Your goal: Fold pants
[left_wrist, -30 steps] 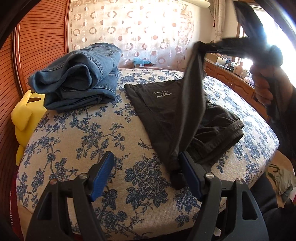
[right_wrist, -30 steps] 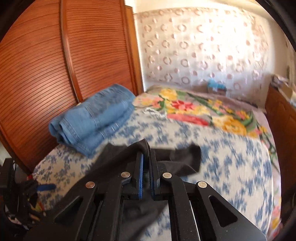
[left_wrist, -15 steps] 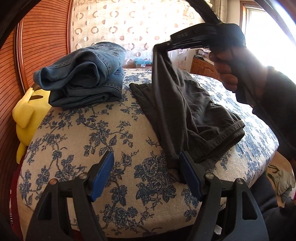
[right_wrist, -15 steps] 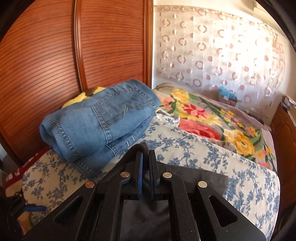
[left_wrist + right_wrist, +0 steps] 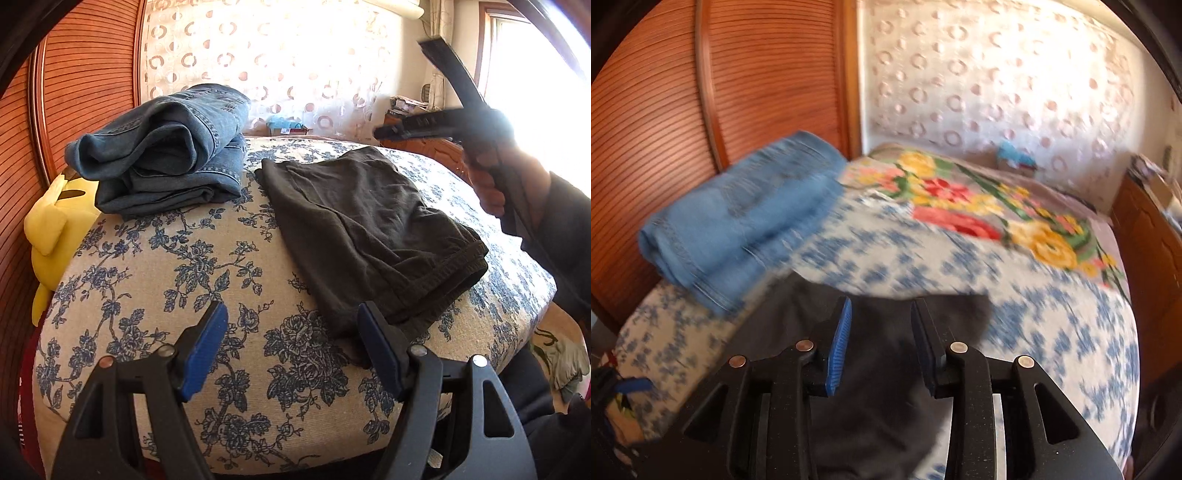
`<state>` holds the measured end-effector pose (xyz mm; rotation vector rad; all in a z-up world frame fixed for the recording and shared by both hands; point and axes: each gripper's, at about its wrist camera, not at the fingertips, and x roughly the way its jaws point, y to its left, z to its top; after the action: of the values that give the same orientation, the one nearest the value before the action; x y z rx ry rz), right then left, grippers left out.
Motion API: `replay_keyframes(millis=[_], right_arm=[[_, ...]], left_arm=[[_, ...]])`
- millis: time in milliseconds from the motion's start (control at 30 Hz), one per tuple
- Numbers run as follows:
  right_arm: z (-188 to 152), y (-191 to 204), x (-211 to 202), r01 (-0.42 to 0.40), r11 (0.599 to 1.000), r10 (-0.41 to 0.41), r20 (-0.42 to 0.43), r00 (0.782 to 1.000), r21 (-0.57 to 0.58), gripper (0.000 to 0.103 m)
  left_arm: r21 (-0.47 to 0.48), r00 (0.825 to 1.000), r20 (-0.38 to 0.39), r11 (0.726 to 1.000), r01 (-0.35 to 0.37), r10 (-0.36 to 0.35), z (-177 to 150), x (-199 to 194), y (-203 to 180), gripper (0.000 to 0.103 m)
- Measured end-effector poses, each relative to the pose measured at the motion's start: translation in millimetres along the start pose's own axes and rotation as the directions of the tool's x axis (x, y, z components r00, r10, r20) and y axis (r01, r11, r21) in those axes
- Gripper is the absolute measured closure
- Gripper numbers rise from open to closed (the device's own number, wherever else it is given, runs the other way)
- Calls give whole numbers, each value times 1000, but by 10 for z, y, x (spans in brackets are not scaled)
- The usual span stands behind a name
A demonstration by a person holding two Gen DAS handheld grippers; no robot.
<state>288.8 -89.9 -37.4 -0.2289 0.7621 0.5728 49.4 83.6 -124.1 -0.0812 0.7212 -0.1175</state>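
Observation:
The dark grey pants (image 5: 369,229) lie folded flat on the blue-flowered bed (image 5: 177,280); they also show in the right wrist view (image 5: 871,369). My left gripper (image 5: 293,350) is open and empty at the near edge, its right finger beside the pants' near corner. My right gripper (image 5: 881,343) is open and empty just above the pants. In the left wrist view it (image 5: 406,127) is held in the air beyond the pants' far right side.
A folded stack of blue jeans (image 5: 166,158) sits at the back left of the bed, also seen in the right wrist view (image 5: 738,221). A yellow plush toy (image 5: 51,232) is wedged by the wooden headboard (image 5: 74,81). A colourful floral blanket (image 5: 979,206) lies behind.
My right gripper carried the pants' end over onto the rest, let go and opened; the pants now lie flat. The right gripper has lifted off. The left gripper stayed open in place.

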Motion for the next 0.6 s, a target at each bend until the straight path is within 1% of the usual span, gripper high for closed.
replay_keyframes(millis=[133, 300, 467, 600], right_arm=[[-179, -212, 53, 22, 999, -21, -34, 999, 48, 68], [-333, -321, 144, 38, 996, -32, -76, 997, 78, 66], [-432, -329, 226, 32, 994, -21, -103, 994, 107, 65], [-456, -356, 264, 8, 990, 7, -109, 994, 138, 65]], left_arm=[[7, 1000, -7, 1000, -1, 1, -3, 29, -31, 30], [9, 1000, -13, 1000, 0, 0, -2, 57, -47, 30], [6, 1000, -18, 1000, 1, -1, -3, 82, -39, 30], [7, 1000, -19, 1000, 2, -2, -7, 89, -43, 30]])
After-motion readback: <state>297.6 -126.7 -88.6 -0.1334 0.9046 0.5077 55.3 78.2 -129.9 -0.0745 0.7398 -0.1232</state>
